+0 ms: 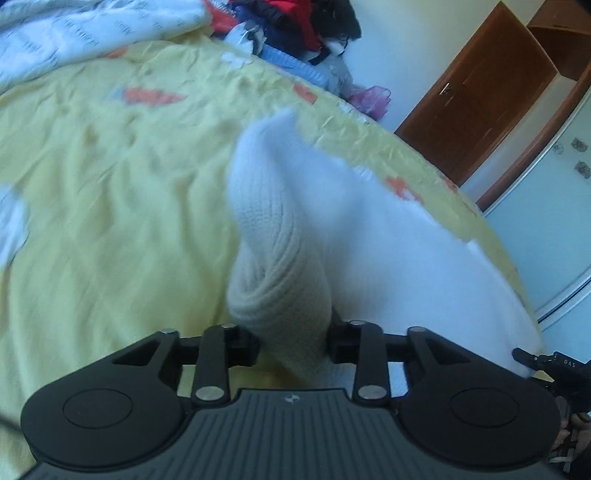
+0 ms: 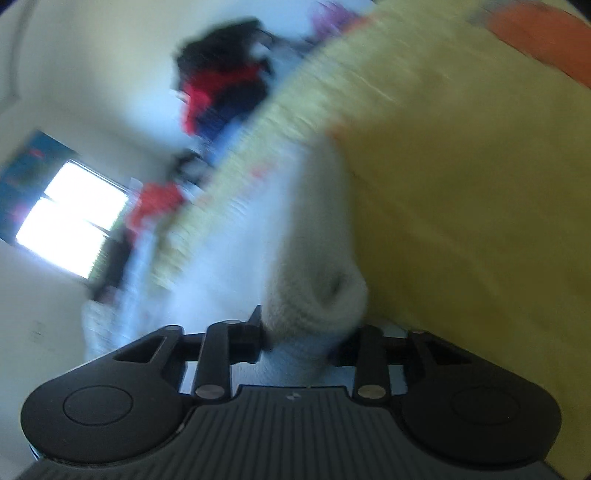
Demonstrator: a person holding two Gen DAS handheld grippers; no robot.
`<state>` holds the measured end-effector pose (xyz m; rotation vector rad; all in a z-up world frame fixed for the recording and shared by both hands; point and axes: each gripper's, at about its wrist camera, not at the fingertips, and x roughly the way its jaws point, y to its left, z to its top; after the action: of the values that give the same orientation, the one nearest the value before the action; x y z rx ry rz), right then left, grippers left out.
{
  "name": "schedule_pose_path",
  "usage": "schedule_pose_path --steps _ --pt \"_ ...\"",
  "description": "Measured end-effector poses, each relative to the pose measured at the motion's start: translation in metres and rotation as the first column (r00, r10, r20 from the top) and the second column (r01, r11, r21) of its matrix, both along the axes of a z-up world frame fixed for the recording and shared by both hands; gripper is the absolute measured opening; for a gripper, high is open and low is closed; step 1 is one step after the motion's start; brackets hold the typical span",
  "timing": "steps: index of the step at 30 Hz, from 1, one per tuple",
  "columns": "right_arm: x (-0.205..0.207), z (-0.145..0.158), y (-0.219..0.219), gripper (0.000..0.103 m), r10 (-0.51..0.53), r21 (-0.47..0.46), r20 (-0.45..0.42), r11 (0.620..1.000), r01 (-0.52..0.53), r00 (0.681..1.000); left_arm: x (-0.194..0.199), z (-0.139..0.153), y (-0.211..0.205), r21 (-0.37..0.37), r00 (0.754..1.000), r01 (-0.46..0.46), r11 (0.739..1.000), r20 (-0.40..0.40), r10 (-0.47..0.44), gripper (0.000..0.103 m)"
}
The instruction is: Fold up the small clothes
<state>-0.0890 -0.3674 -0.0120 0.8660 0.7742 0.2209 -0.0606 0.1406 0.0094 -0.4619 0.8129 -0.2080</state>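
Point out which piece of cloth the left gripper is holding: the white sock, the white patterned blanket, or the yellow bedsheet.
The white sock: its ribbed end is bunched between the left gripper. The patterned blanket and yellow bedsheet lie untouched beyond.

Right wrist view, heavily motion-blurred. The right gripper (image 2: 299, 341) is closed on a bunched fold of a white ribbed garment (image 2: 314, 258); the fabric fills the gap between both fingers and extends up and away from them. To the right lies a yellow sheet (image 2: 461, 184) with an orange patch at top right. Upper left: a pile of clothes (image 2: 225, 85), dark and red. A bright window (image 2: 74, 218) sits at left.
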Motion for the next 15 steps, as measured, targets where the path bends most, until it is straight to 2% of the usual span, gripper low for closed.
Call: schedule_pose_path --steps 1,3,5,6,7,8,9,10,11,13,15 --pt "-0.006 0.001 -0.005 0.049 -0.006 0.009 0.015 1.000 0.006 1.000 -0.004 0.005 0.006 -0.010 1.000 0.015 1.000 0.005 -0.015 0.038" --pt "-0.012 0.018 -0.016 0.050 -0.048 -0.012 0.044 0.999 0.049 0.998 -0.011 0.026 0.017 -0.008 0.998 0.062 0.998 0.021 -0.062 0.040" --pt "-0.015 0.043 -0.028 0.064 -0.089 -0.066 0.148 0.993 0.100 0.985 -0.020 0.050 0.027 0.016 0.993 0.075 0.997 0.095 -0.076 0.047" --pt "-0.012 0.052 -0.031 0.077 -0.090 -0.092 0.199 0.990 0.110 0.976 -0.023 0.063 0.031 0.047 0.985 0.065 0.997 0.154 -0.071 0.067" --pt "-0.001 0.065 -0.033 0.082 -0.074 -0.130 0.242 0.986 0.108 0.967 -0.024 0.075 0.030 0.088 0.976 0.032 0.996 0.214 -0.051 0.088" --pt "0.011 0.074 -0.032 0.081 -0.055 -0.172 0.256 0.980 0.102 0.965 -0.019 0.085 0.028 0.143 0.963 -0.017 0.990 0.268 -0.022 0.093" --pt "0.029 0.081 -0.029 0.081 -0.026 -0.222 0.269 0.971 0.088 0.963 -0.013 0.090 0.024 0.197 0.955 -0.058 0.979 0.298 -0.004 0.093" --pt "0.047 0.088 -0.024 0.081 0.017 -0.276 0.284 0.959 0.065 0.959 0.004 0.094 0.017 0.267 0.951 -0.098 0.959 0.310 0.011 0.093" --pt "0.064 0.092 -0.019 0.081 0.056 -0.319 0.288 0.947 0.041 0.956 0.018 0.095 0.010 0.305 0.953 -0.110 0.946 0.304 0.013 0.093" --pt "0.109 0.093 -0.006 0.082 0.146 -0.414 0.250 0.910 -0.030 0.957 0.058 0.087 -0.006 0.379 0.969 -0.060 0.923 0.243 -0.036 0.093" --pt "0.146 0.090 0.011 0.082 0.204 -0.494 0.186 0.865 -0.088 0.961 0.097 0.072 -0.025 0.459 0.983 -0.015 0.888 0.170 -0.071 0.092"
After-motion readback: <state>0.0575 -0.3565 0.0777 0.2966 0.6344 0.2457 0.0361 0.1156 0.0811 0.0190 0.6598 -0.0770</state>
